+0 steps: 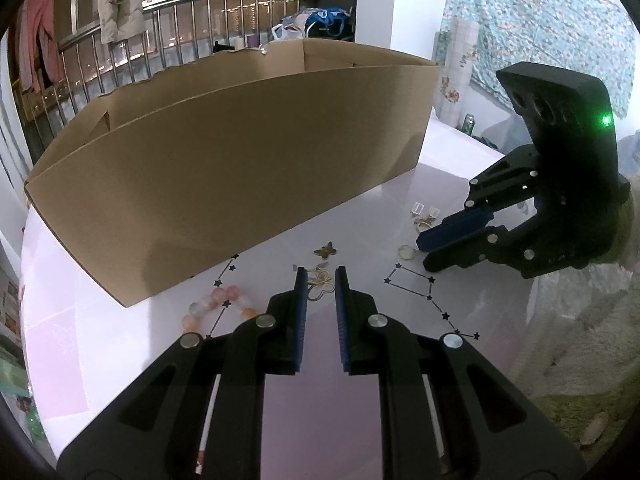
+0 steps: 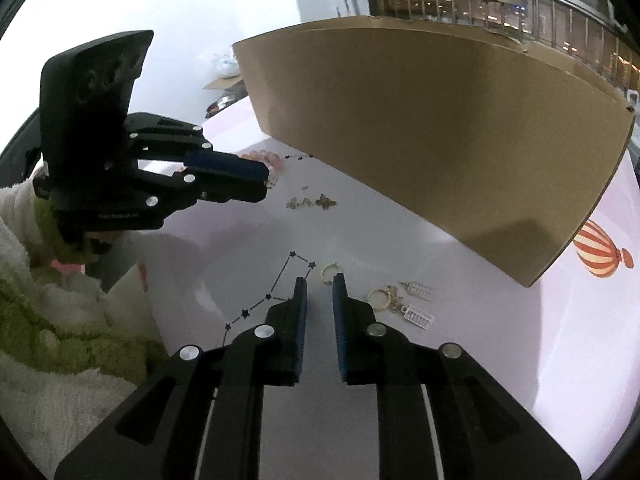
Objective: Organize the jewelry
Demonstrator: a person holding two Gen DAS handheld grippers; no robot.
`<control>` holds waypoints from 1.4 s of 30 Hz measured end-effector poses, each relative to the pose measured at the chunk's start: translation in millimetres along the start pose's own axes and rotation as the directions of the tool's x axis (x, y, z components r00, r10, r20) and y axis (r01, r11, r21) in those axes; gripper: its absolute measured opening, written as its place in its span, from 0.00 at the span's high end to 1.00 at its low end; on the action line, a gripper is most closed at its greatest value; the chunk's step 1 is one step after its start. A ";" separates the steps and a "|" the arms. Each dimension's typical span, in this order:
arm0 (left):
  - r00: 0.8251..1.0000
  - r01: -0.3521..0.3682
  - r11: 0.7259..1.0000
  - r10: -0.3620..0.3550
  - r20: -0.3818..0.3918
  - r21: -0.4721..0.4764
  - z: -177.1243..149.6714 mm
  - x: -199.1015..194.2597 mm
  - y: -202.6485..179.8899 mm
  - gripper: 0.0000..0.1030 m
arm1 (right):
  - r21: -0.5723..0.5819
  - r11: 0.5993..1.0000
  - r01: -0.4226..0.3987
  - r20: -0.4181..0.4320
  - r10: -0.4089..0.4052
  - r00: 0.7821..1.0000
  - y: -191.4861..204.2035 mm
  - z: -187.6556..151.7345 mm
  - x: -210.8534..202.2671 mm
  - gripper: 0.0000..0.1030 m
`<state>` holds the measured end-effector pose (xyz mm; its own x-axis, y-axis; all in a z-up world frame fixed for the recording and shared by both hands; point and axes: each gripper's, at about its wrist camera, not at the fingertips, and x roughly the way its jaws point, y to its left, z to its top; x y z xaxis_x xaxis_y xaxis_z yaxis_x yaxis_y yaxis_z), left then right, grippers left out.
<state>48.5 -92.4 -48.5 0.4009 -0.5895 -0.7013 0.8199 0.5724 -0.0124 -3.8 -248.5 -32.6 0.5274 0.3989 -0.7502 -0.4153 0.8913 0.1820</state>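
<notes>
1. Now the left tool hangs low over the surface, jaws parted by a narrow gap and holding nothing; the gold looped earring lies straight ahead between its tips.
2. Right tool, likewise parted and empty, points at a small gold ring just past its tips.
3. Each piece is nearer its own tool.
4. Behind both stands the cardboard box, probably the destination.

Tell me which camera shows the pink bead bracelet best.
The left wrist view: the pink bead bracelet lies close and nearly whole beside the left gripper. In the right wrist view it is distant, mostly hidden behind that gripper.
</notes>
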 end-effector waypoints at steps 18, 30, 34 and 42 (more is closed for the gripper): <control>1.000 -0.004 1.000 0.004 0.008 -0.010 -2.0 -4.2 1.0 0.88 | -0.003 0.999 0.047 0.034 -0.047 0.998 -2.2 11.4 12.3 0.92; 1.000 -0.006 1.000 0.006 0.004 -0.014 -2.3 -6.0 3.2 0.88 | -0.082 0.995 0.064 0.019 -0.062 0.998 3.2 15.6 17.7 0.87; 1.000 -0.007 1.000 0.007 0.004 -0.015 -2.2 -5.7 2.8 0.88 | -0.093 0.994 0.063 0.022 -0.061 0.998 4.7 15.0 16.6 0.89; 1.000 -0.008 1.000 0.008 0.005 -0.014 -2.7 -6.1 3.4 0.88 | -0.083 0.995 0.058 0.025 -0.056 0.998 5.1 14.9 18.2 0.89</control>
<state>47.8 -85.3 -46.2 0.4095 -0.5877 -0.6978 0.8107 0.5852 -0.0171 14.7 -233.5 -35.8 0.5683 0.3539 -0.7428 -0.4445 0.8917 0.0847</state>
